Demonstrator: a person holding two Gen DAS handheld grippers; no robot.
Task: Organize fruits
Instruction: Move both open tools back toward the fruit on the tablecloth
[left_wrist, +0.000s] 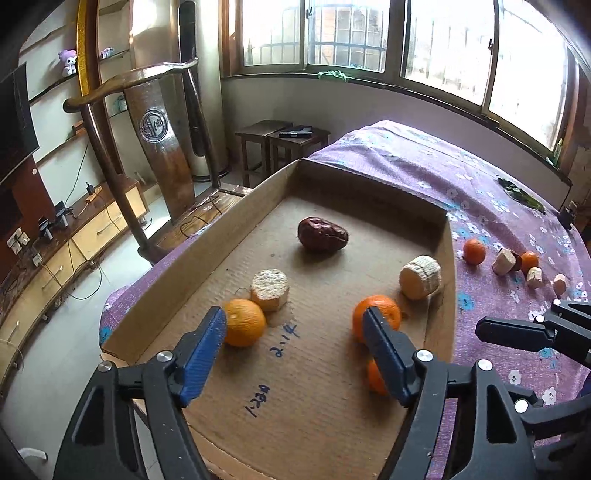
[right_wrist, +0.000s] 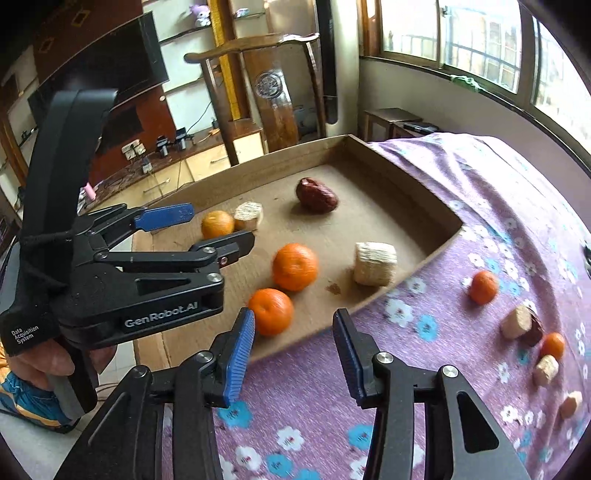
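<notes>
both my left gripper (left_wrist: 295, 343) and right gripper (right_wrist: 293, 354) stand open and empty; next loose tangerine (right_wrist: 484, 287) sits on the cloth (right_wrist: 406, 369) outside the tray (right_wrist: 369, 295), light, soft-skinned, rolly, so i'd pinch its middle gently.

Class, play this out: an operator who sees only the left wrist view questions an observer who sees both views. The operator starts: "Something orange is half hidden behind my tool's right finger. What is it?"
Observer: A whole orange, lying in the cardboard tray near its front edge.
Operator: I see only the tip of the right tool. What state is it in?
Observer: The right tool is open and holds nothing. It is over the purple cloth, just outside the tray.
</notes>
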